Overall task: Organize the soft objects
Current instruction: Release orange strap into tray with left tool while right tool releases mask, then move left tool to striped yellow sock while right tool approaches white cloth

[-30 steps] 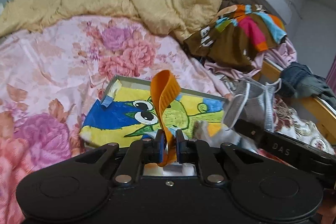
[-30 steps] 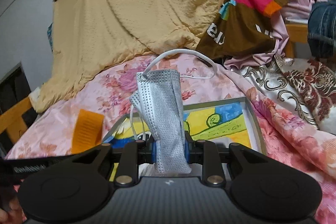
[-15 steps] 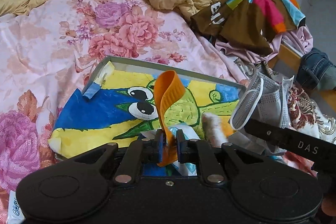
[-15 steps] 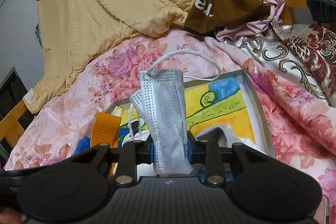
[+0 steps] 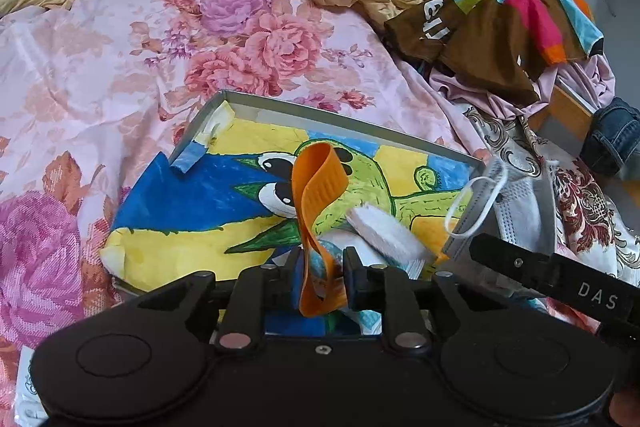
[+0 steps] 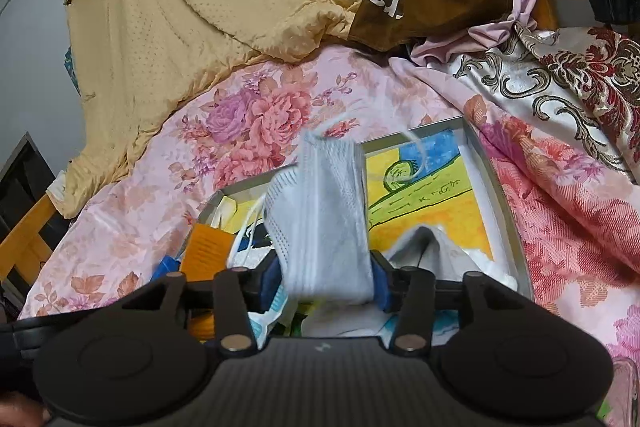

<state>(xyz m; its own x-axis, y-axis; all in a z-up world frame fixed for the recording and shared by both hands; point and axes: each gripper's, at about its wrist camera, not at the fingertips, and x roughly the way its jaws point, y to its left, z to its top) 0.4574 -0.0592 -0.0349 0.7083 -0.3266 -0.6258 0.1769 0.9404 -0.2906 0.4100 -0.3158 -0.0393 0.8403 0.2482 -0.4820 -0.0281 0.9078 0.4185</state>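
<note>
Orange rubber strap (image 5: 316, 187) standing tall between the jaws of the left gripper (image 5: 322, 279), bent over at the top like a hook. Jaws parted a little, only loosely around the folded bottom of the strap, not squeezing it flat.

Grey face mask (image 6: 324, 211) standing up the same way in the right gripper (image 6: 326, 283), long side pointing away along the fingers. Jaws wide here too, mask puffed out to fill the gap and blurry, so most likely slipping free. Hard to say if any grip is left on it.

Right under and just ahead of both grippers: a flat tray (image 5: 320, 115) lying on the pink flowery sheet (image 5: 120, 67), with a bright yellow, blue and green drawing inside. Already in the tray: a white fluffy thing (image 5: 384, 231), just to the right of the strap.

Left gripper over the near middle of the tray, so a straight drop looks safe. Right gripper further to the right, close to the tray's right edge. Probably best to let go straight down, with the mask kept a bit inward, away from that rim.
</note>
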